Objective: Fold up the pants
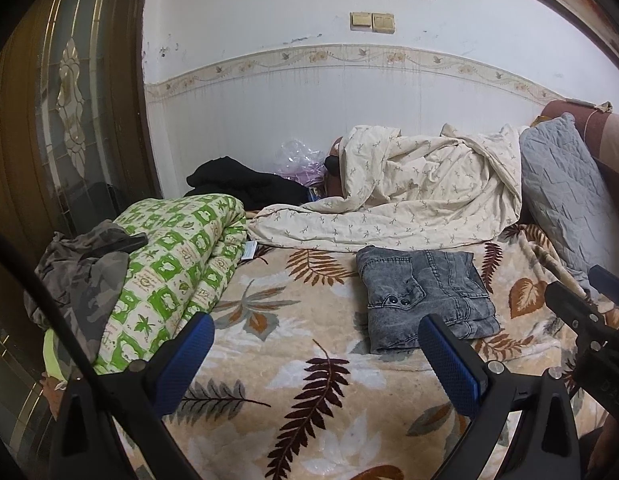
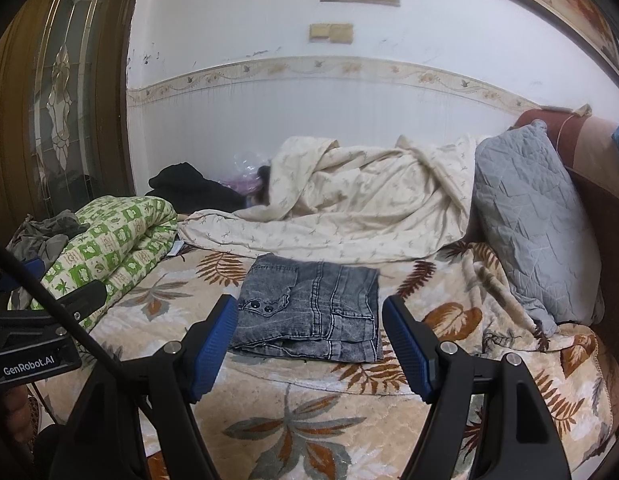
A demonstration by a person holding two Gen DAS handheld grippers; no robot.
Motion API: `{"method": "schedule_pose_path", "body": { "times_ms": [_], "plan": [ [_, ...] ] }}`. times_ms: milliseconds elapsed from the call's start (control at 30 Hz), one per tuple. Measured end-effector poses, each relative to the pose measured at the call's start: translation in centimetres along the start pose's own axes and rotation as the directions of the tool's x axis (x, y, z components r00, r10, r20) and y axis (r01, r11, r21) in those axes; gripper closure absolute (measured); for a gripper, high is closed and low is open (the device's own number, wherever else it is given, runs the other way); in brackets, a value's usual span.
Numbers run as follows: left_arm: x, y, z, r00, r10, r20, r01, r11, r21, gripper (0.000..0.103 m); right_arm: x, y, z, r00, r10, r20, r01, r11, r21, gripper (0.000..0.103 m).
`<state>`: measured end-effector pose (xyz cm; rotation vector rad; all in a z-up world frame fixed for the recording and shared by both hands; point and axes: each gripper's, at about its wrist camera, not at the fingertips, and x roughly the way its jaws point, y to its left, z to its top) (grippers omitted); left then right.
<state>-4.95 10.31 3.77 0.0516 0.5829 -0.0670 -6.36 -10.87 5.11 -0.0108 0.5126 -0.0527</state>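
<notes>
Left wrist view is showing the left gripper (image 1: 315, 360) spreading wide, gripping nothing; folded jeans (image 1: 425, 300) are lying ahead, nearer its right jaw. Right gripper (image 2: 309, 348) is gaping wide, jeans (image 2: 309, 312) lying between and beyond its jaws on the blanket (image 2: 309, 420).

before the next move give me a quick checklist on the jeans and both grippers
1. Jeans folded into a compact stack: ok.
2. Jeans lie flat on the leaf-print blanket, apart from the cream duvet: ok.
3. Left gripper open and empty: ok.
4. Right gripper open and empty, jeans ahead between its fingers: ok.
5. Bottom hems aligned: cannot tell.
6. Green quilt clear of the jeans: ok.
</notes>
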Motion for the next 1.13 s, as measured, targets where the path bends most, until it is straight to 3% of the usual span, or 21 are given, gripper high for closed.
{"method": "schedule_pose_path", "body": {
  "times_ms": [600, 1133],
  "plan": [
    [3.0, 1.5, 0.1, 0.999, -0.005, -0.040, 0.004, 1.000, -0.025, 0.000, 2.5, 1.8, 0.5, 1.000, 0.004, -0.028, -0.005, 0.999, -0.037, 0.028],
    [3.6, 0.2, 0.7, 0.999, -0.011, -0.042, 0.012, 1.000, 0.015, 0.000, 3.6, 1.0, 0.7, 0.999, 0.012, -0.040, -0.012, 1.000, -0.007, 0.028]
  ]
}}
